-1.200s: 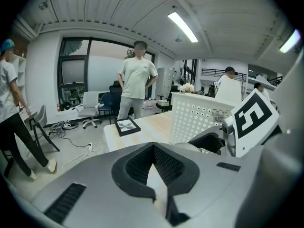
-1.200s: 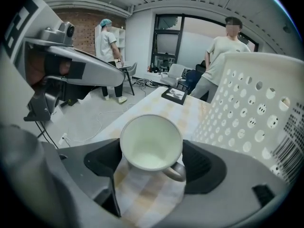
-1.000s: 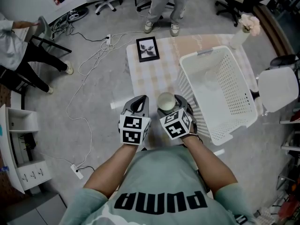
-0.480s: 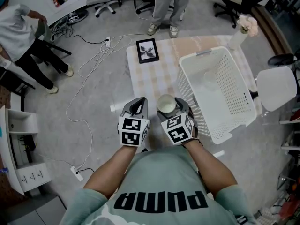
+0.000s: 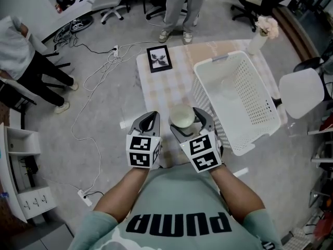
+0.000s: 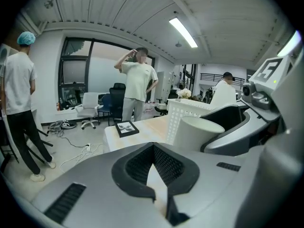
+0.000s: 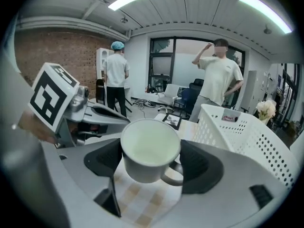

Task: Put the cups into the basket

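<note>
Right gripper: jaws spread to cup width and clamped on the sides of the white cup, which is upright and empty. The cup sits above the checked table, just left of the white basket. Left gripper, further left of the basket: jaws together, nothing held. Basket contents cannot be made out.

Setting: open office or lab. Evidence: wheeled office chairs, loose cables across grey floor, strip ceiling lights, large dark-framed window, brick wall, standing people.
</note>
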### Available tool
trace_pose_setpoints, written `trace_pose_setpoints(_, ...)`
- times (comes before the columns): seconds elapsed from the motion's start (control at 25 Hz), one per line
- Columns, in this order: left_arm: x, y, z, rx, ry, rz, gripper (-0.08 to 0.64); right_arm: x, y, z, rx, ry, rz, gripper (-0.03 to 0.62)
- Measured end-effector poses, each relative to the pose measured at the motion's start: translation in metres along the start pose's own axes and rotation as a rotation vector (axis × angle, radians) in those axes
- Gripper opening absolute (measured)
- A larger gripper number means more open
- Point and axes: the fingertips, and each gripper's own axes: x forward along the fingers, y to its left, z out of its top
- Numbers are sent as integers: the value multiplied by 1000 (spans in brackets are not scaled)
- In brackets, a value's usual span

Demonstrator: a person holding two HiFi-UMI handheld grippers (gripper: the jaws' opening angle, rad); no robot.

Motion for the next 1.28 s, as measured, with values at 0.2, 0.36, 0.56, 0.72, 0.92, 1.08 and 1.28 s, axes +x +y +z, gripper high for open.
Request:
trace_pose_setpoints(0.2,-8,-10,14,-8,-34,-23,2,-33,7,29,23,-77,12,371)
trace_pose_setpoints(0.36,-12,-24,28,-9,-55,-55,2,-60,3,47,29,-131,2,372)
trace_pose_setpoints(0.56,-10,-47,44,12,-79,-104,2,-95,-21,60,35,-176,-46,371)
trace_pose_setpoints(0.72,-2,-69,56,35,-89,-147,2,-120,-50,60,22,-188,-111,371)
trace_pose_setpoints(0.92,5,-94,67,52,-92,-190,2,-140,-83,53,19,-178,-157,371)
trace_pose_setpoints(1.08,12,-109,71,63,-88,-201,2,-148,-106,45,-6,-162,-165,371)
trace_pose_setpoints(1.28,20,-118,72,63,-73,-189,2,-147,-131,30,-28,-129,-144,371)
